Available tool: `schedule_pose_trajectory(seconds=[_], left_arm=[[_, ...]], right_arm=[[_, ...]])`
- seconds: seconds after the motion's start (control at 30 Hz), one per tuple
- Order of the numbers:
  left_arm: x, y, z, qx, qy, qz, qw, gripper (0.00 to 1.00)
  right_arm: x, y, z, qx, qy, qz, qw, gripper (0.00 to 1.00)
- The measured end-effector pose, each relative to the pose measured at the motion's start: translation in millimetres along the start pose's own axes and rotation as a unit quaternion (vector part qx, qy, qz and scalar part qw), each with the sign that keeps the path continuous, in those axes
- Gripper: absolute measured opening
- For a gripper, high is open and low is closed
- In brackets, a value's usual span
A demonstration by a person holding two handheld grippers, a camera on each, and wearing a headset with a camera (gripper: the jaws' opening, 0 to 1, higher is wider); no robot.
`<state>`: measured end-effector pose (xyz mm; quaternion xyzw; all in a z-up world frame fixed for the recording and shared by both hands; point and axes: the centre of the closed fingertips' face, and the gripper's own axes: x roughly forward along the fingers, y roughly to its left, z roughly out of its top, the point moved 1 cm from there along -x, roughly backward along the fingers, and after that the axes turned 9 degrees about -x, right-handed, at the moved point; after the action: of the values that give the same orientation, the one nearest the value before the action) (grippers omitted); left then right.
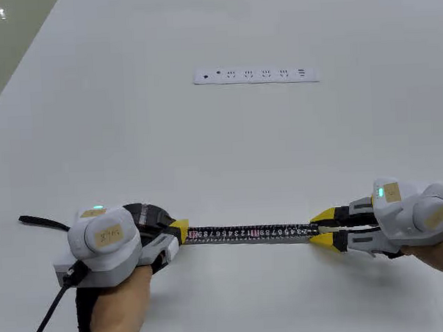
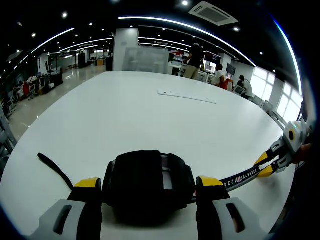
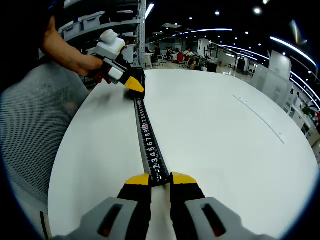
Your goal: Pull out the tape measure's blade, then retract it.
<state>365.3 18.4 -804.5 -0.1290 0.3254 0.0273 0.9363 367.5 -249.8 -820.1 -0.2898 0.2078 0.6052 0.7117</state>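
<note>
A black tape measure case sits on the white table, clamped between the jaws of my left gripper. Its dark blade with white numbers stretches flat across the table to the right. My right gripper is shut on the blade's end. In the right gripper view the blade runs away toward the left gripper and the case. The right gripper appears at the right edge of the left gripper view, holding the blade. A black wrist strap trails left of the case.
A white power strip lies flat further back on the table. A black cable hangs from the left gripper at the near edge. A grey mesh chair back stands left in the right gripper view.
</note>
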Motion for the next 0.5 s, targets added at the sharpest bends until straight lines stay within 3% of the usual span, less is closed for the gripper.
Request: schedule_pose_trajectory(seconds=[0.5], left_arm=[[-0.4,0.0,-2.0,0.01,0.009,0.009,0.9999,0.67]], right_arm=[[-1.6,0.2,-0.8,-0.016,0.011,0.002,0.9998,0.11]])
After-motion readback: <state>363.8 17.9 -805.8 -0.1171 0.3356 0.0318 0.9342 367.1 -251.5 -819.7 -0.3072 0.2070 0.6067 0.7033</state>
